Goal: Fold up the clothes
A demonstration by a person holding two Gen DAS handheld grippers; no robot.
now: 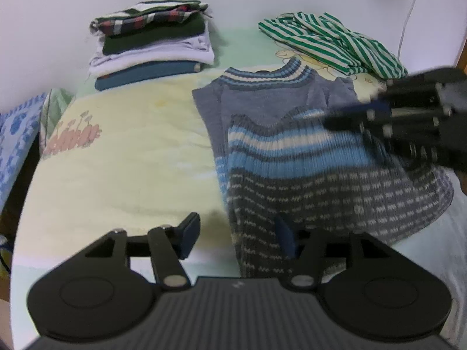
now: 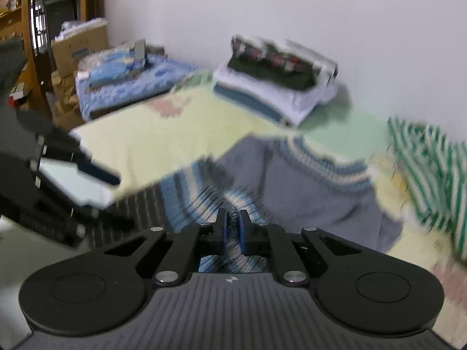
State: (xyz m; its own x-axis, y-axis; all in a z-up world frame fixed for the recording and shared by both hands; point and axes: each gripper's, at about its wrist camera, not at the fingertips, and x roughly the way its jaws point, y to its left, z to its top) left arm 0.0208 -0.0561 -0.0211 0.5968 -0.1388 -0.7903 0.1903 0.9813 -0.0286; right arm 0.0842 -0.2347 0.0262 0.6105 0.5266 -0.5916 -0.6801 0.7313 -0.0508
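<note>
While the left gripper (image 1: 236, 234) tilts steeply down over the near edge of the bed (image 1: 140, 157), its fingers (image 1: 189, 233) stand well apart, one over the yellow sheet and the other over the lower hem of the blue knit sweater (image 1: 292, 151); neither pad presses on the cloth. That sweater lies on the right half of the bed, collar toward the wall, its striped lower part folded up over the grey chest. The right gripper (image 2: 232, 227) reaches in from the right side at a shallower downward angle, blurred in the left wrist view. Its fingers (image 2: 222, 227) are drawn almost together with a ridge of the sweater's striped knit pinched between the pads. A stack of folded clothes (image 1: 151, 43) sits at the far left by the wall, and a green striped garment (image 1: 329, 43) lies crumpled at the far right, just beyond the sweater's collar.
</note>
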